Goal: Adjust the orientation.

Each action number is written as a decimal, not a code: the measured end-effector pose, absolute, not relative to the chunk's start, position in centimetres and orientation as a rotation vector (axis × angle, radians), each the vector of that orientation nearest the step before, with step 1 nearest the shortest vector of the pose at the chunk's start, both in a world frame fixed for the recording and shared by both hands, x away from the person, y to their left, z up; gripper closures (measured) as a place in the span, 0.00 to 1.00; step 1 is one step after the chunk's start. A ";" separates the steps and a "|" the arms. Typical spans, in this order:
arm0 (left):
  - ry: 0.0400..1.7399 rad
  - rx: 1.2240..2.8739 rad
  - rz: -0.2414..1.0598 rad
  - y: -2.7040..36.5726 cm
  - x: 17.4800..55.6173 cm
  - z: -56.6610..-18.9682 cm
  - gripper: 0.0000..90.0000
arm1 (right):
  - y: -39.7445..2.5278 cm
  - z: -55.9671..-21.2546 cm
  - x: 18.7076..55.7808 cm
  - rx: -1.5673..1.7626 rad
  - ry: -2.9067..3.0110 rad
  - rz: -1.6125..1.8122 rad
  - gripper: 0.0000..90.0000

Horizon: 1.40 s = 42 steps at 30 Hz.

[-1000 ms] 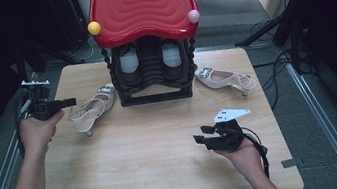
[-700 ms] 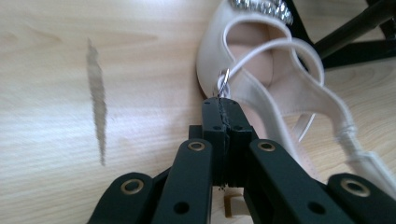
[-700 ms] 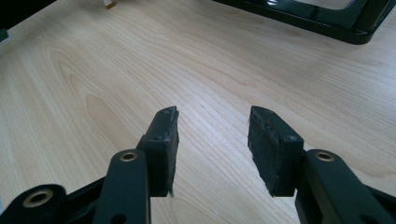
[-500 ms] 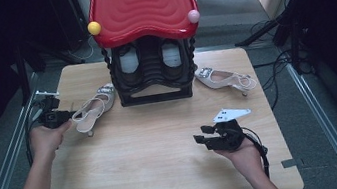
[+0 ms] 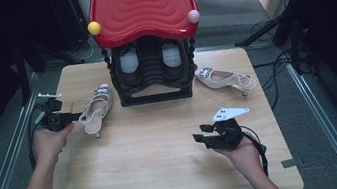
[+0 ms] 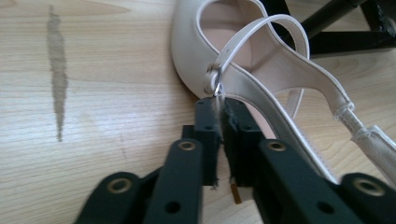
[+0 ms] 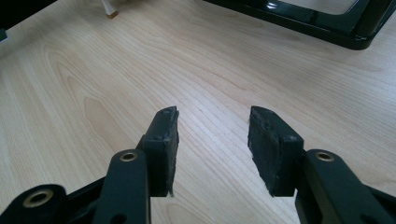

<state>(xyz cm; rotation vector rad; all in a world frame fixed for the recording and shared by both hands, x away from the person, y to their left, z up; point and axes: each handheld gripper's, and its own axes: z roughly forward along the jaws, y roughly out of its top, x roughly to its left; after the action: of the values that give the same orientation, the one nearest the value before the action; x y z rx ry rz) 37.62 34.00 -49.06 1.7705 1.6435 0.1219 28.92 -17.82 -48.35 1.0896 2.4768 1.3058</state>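
Two pale slingback shoes are lying on the wooden table (image 5: 167, 165), one at each side of a black rack (image 5: 153, 74) topped by a red lid (image 5: 142, 2). The left shoe (image 5: 95, 109) is the one being handled; it is resting on the table just left of the rack, with its heel pointing toward the person's side.

The left gripper (image 6: 219, 119) is being held at the rear of this shoe. In the left gripper view its jaws are nearly closed, and the edge of the shoe beside the strap buckle (image 6: 214, 79) is being pinched between them. The grip appears shallow, taken only at the tips.

The right shoe (image 5: 224, 77) is lying untouched at the rack's right side. The right gripper (image 7: 212, 140) is being held low over bare table near the front edge, well apart from both shoes; its jaws are standing wide apart with nothing between them.

For the step in hand, judged to be the pick-up of the left shoe:
- The pinch is best being kept on the firm rim, not on the thin strap (image 6: 261, 28), which would likely be slipping or stretching.
- The lift is best being made slowly and straight, since the shoe is likely to be swinging from so small a hold.
- The rack frame close by is to be cleared.
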 end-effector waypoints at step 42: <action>1.732 1.751 0.311 30.1 39.8 -49.2 0.58 | -17.8 -48.4 29.1 1.089 2.468 1.305 0.59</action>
<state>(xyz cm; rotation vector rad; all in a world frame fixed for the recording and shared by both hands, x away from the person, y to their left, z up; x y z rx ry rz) 39.76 30.14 -49.17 1.7508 1.7323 0.3113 29.09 -17.78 -48.43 1.0892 2.4685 1.3046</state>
